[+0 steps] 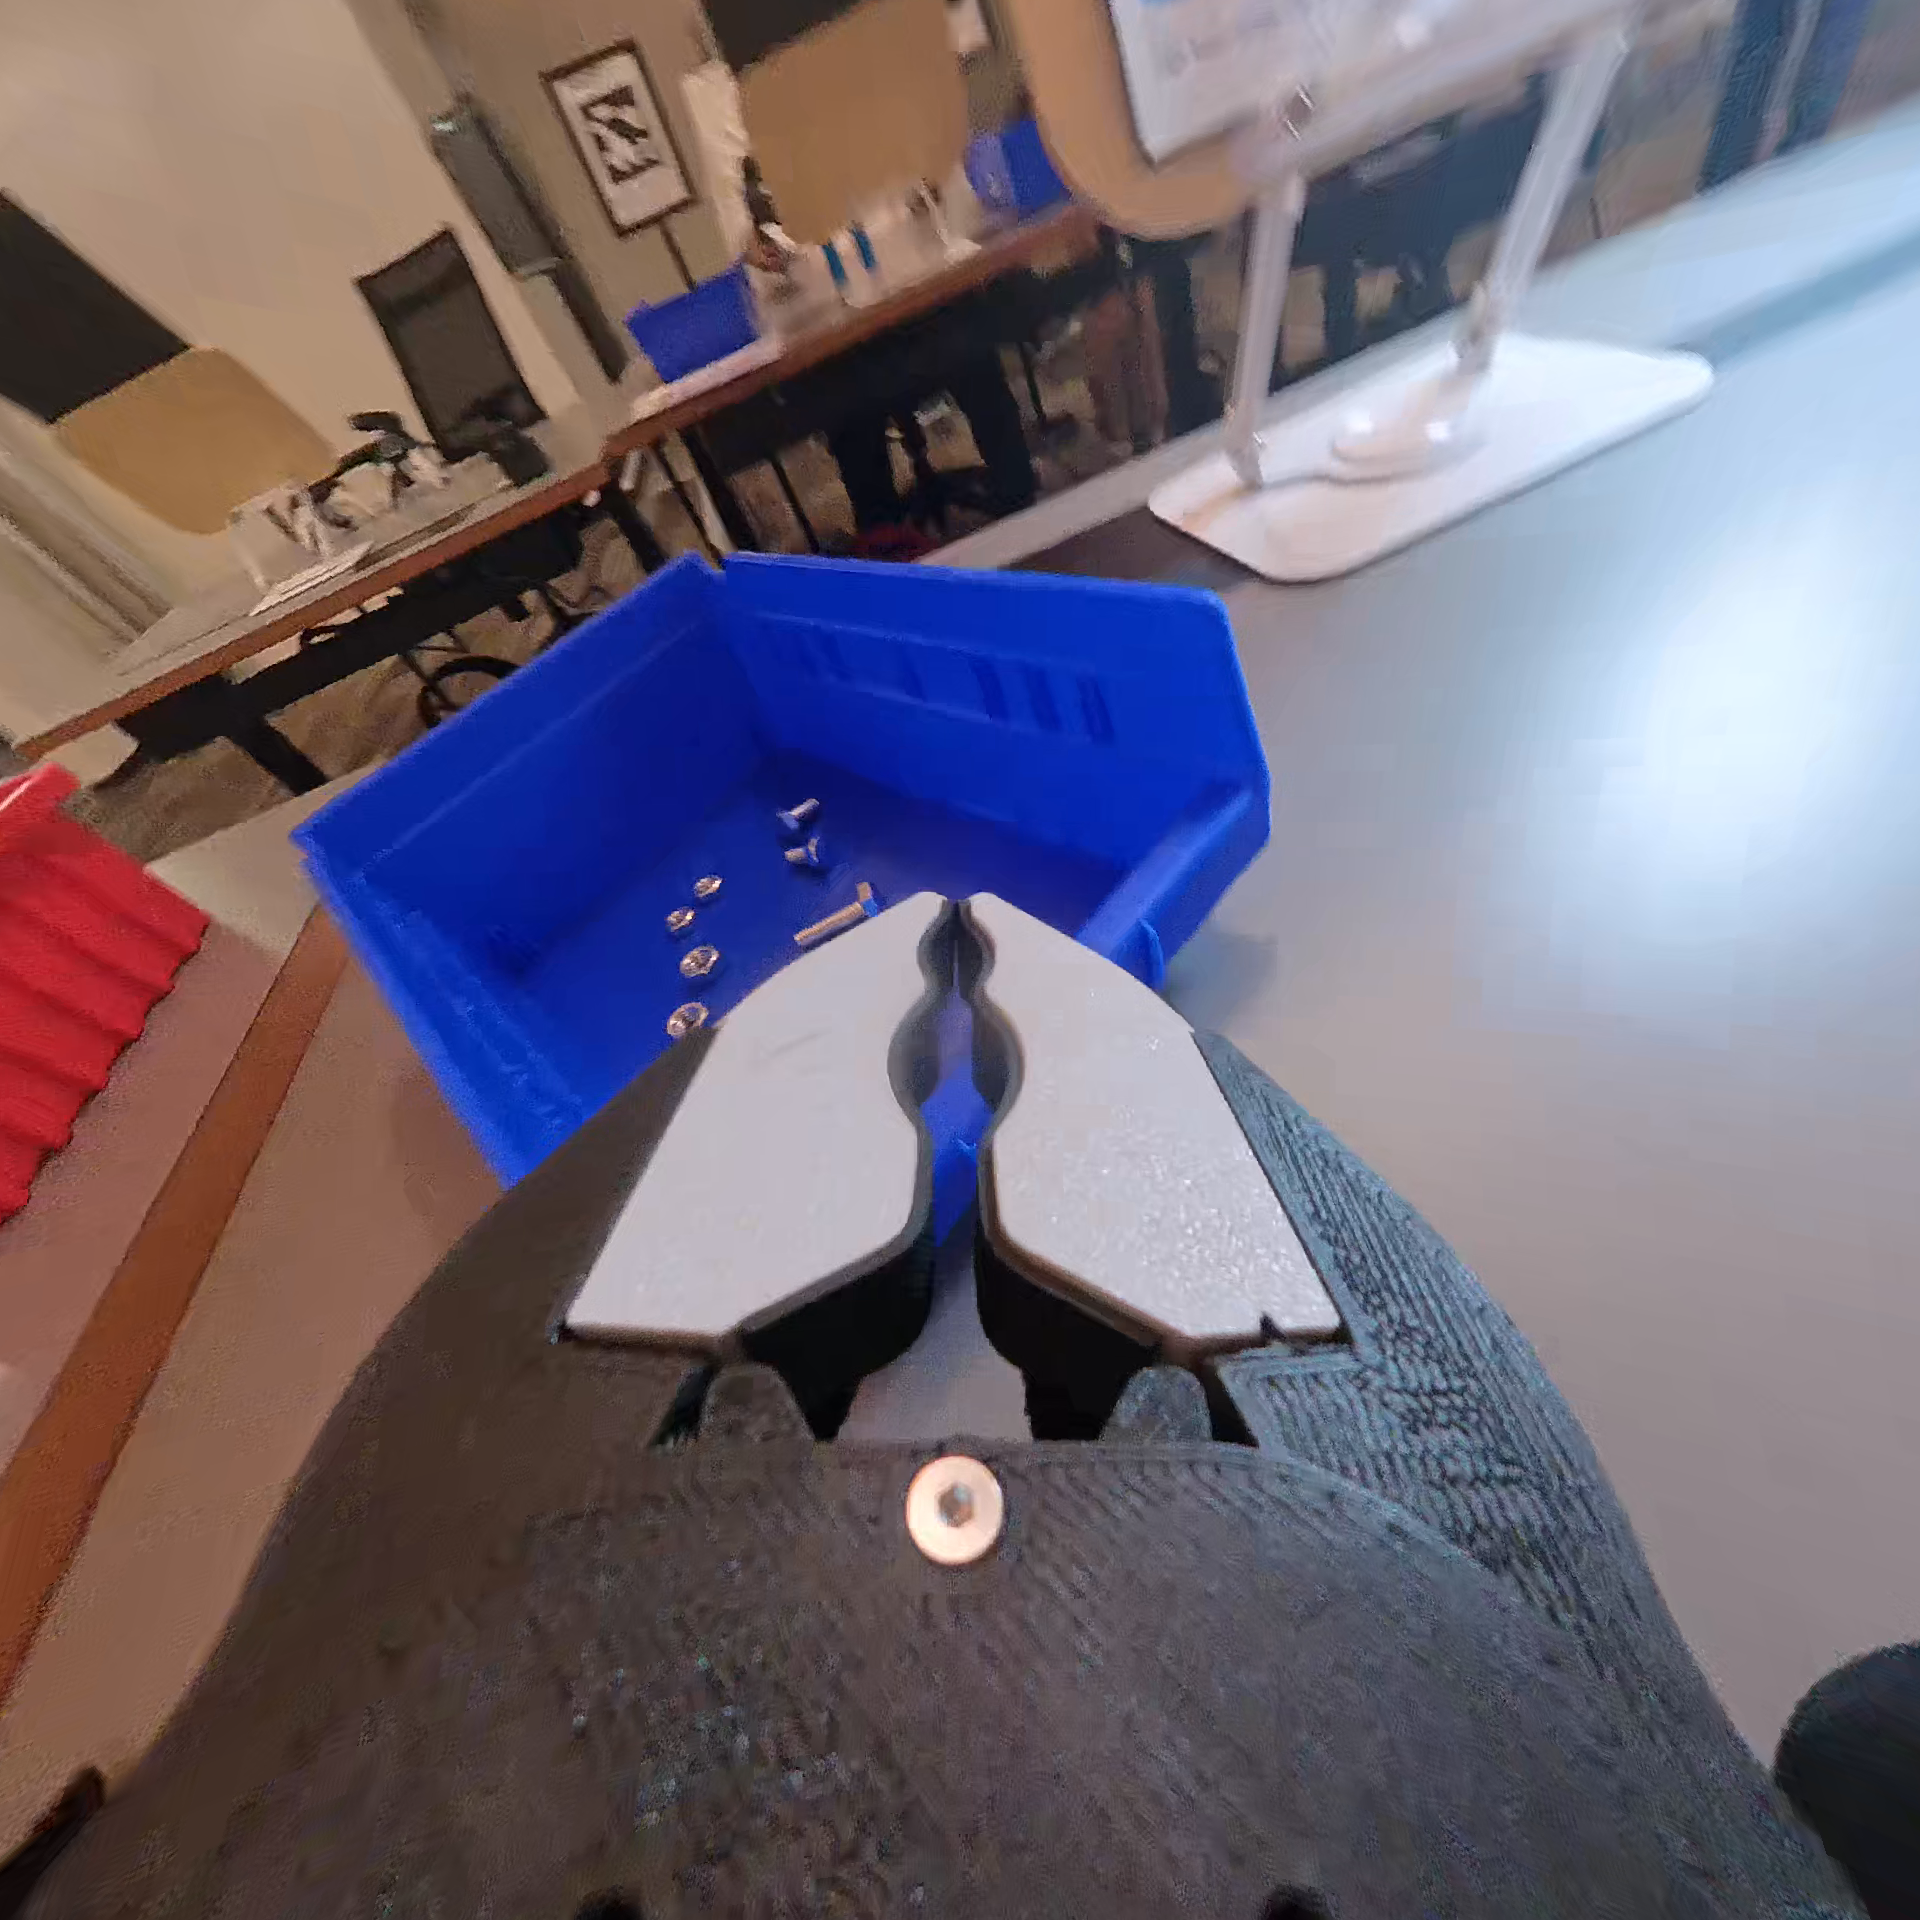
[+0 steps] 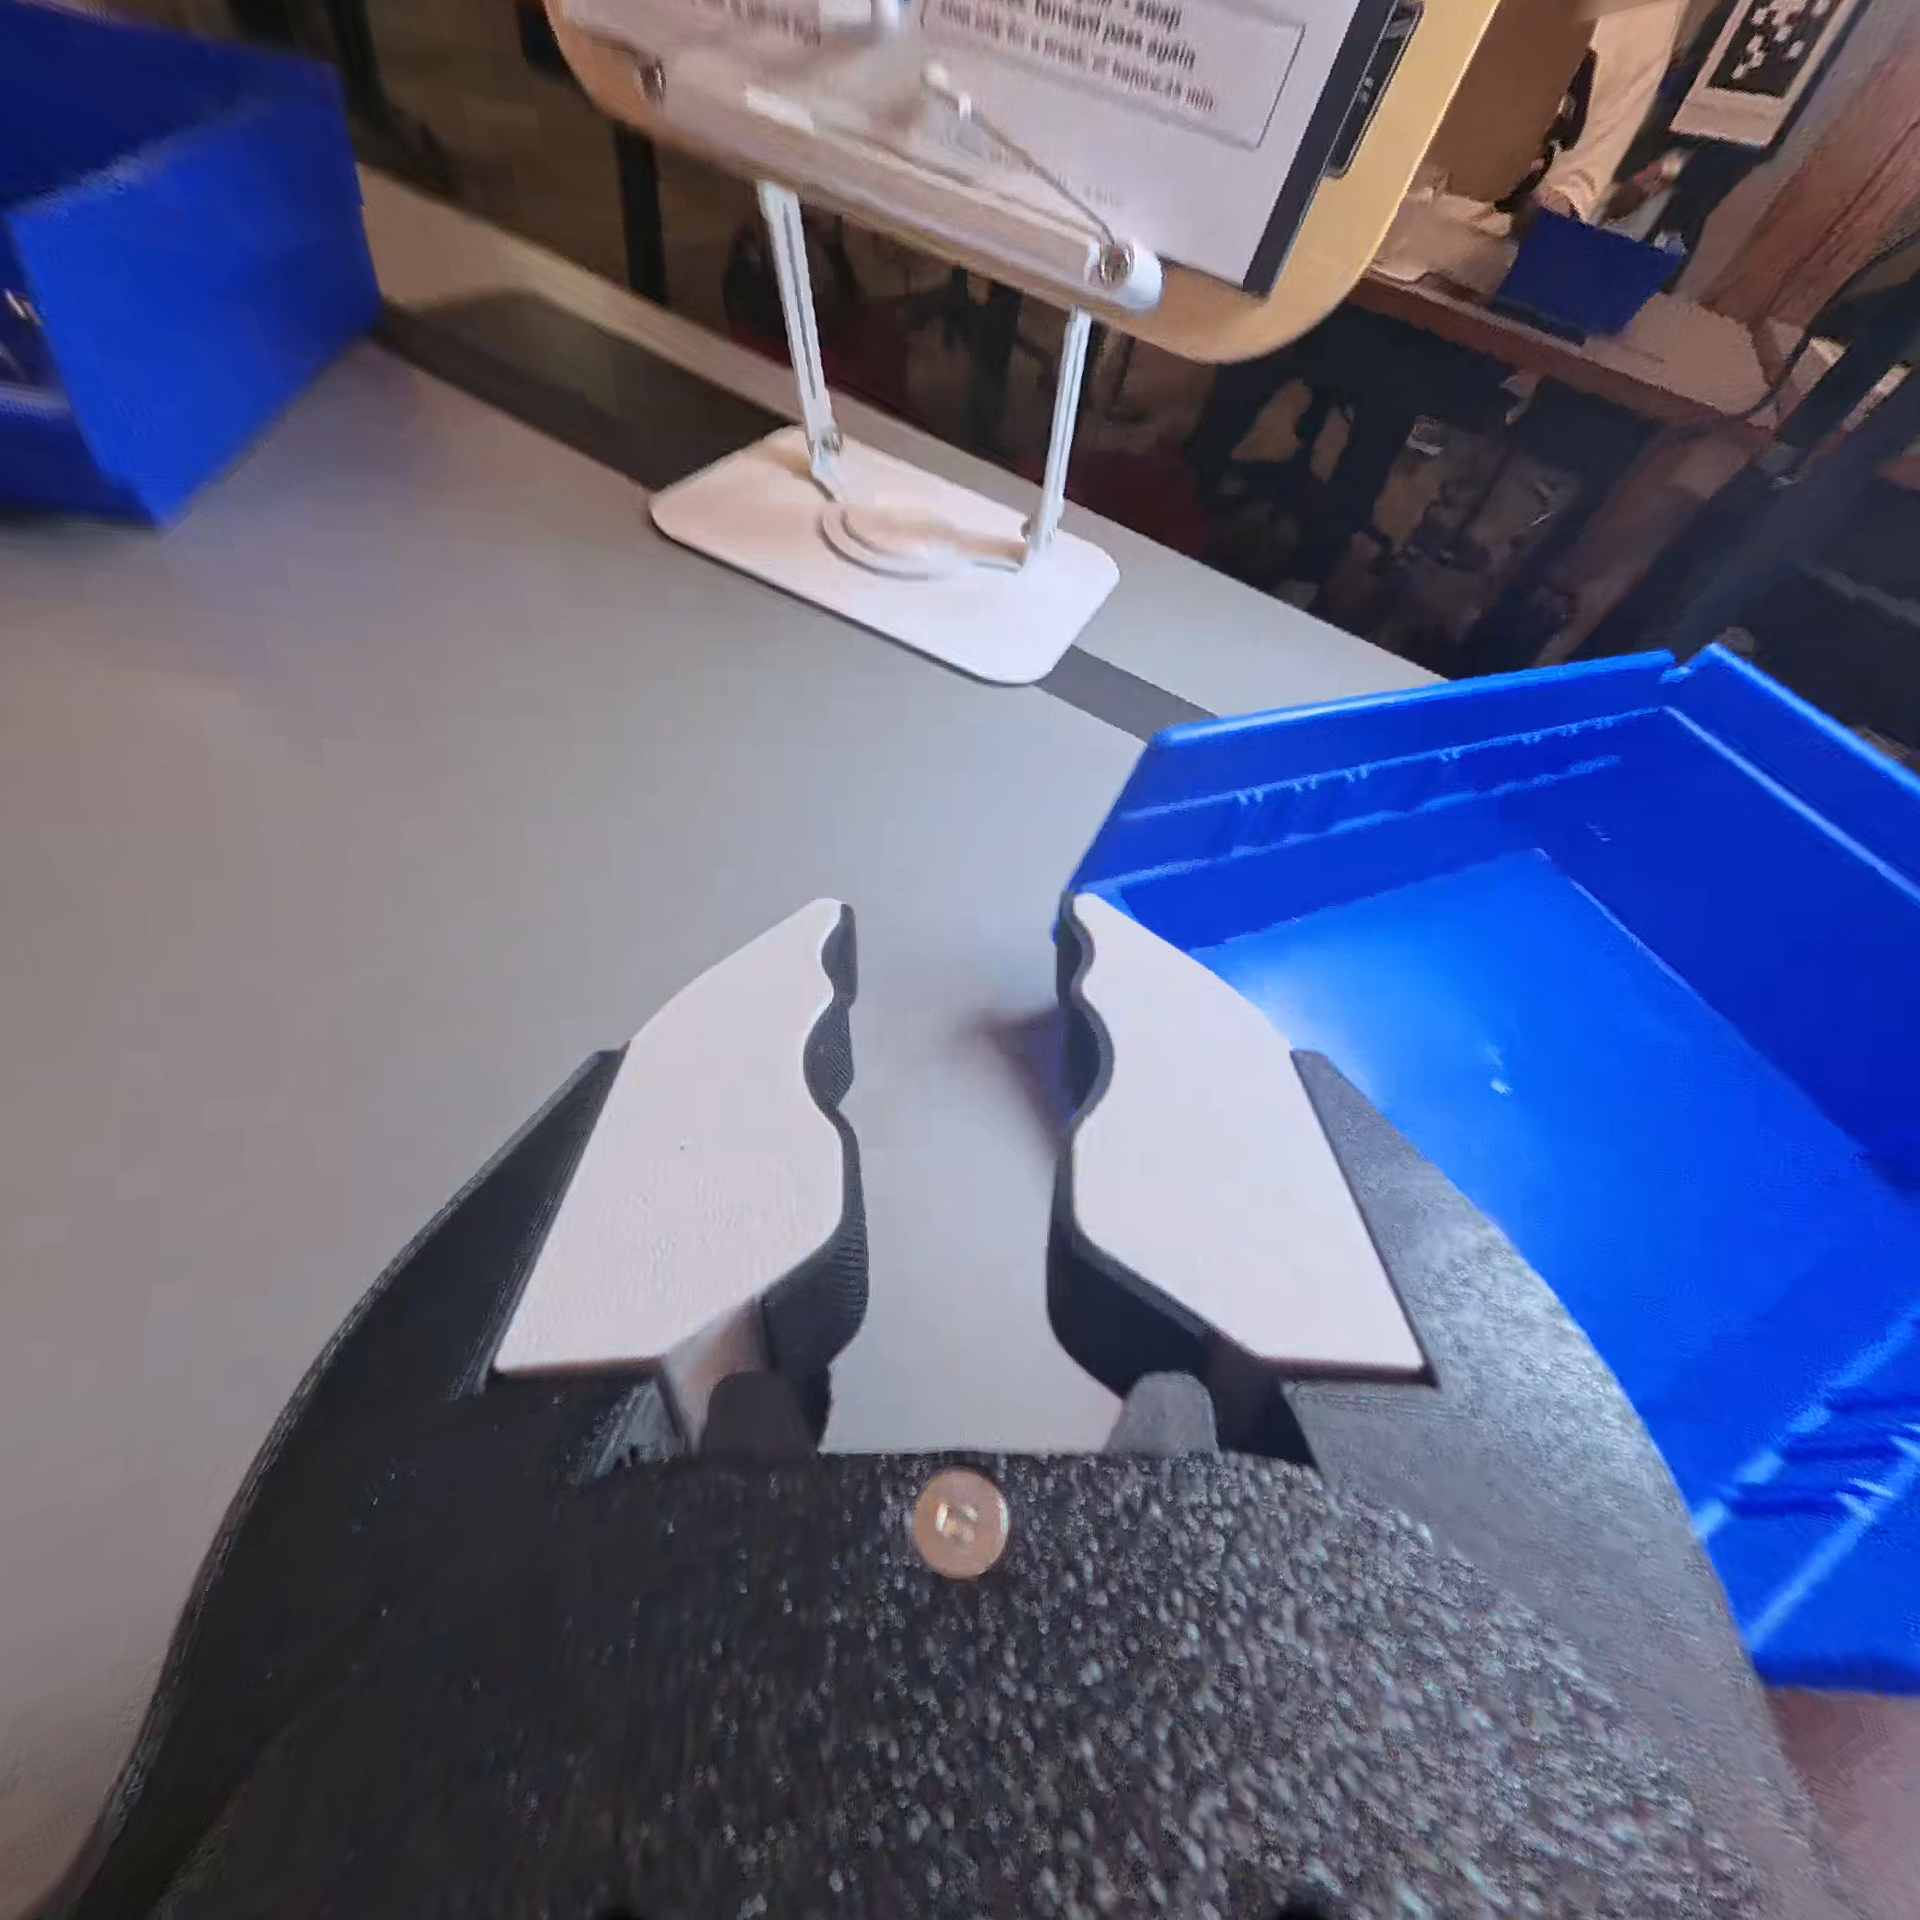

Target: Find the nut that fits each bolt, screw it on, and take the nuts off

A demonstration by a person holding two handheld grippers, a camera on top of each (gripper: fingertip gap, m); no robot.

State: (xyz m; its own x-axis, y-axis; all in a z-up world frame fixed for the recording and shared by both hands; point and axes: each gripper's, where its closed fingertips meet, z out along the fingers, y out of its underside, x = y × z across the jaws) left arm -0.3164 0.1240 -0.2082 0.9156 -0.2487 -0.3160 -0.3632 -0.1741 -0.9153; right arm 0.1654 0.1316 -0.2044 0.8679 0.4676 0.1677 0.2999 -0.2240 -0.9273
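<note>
A blue plastic storage bin (image 1: 582, 831) with a low open front stands on the grey table top (image 1: 1558, 935), straight ahead of the left gripper (image 1: 958, 914). On the bin's floor lies the hardware. Four small silvery hex nuts (image 1: 691, 961) sit in a loose line down the left part of the floor, running from far to near, each lying flat and a little apart from the next. To their right, farther back, are two short silvery bolts (image 1: 800, 831), close beside each other, their heads turned toward the near side. Nearer still lies one longer silvery bolt (image 1: 831, 920), flat on the floor, its long axis slanting from near-left to far-right with the head at the far-right end; it is just beside the left gripper's tips as seen from the left wrist view.

The left gripper's grey fingers are closed together at the tips, with nothing seen between them, and they hang over the bin's near edge.

The right gripper (image 2: 961, 925) has its fingers spread well apart, empty, above bare table. At its right stands a second blue plastic bin (image 2: 1403, 769), whose visible floor shows no hardware. Another blue bin's wall (image 2: 187, 301) shows at the far left. A white metal stand (image 2: 894, 561) holding a board stands on the far part of the table. A red ridged object (image 1: 73, 966) lies at the left edge of the left wrist view.
</note>
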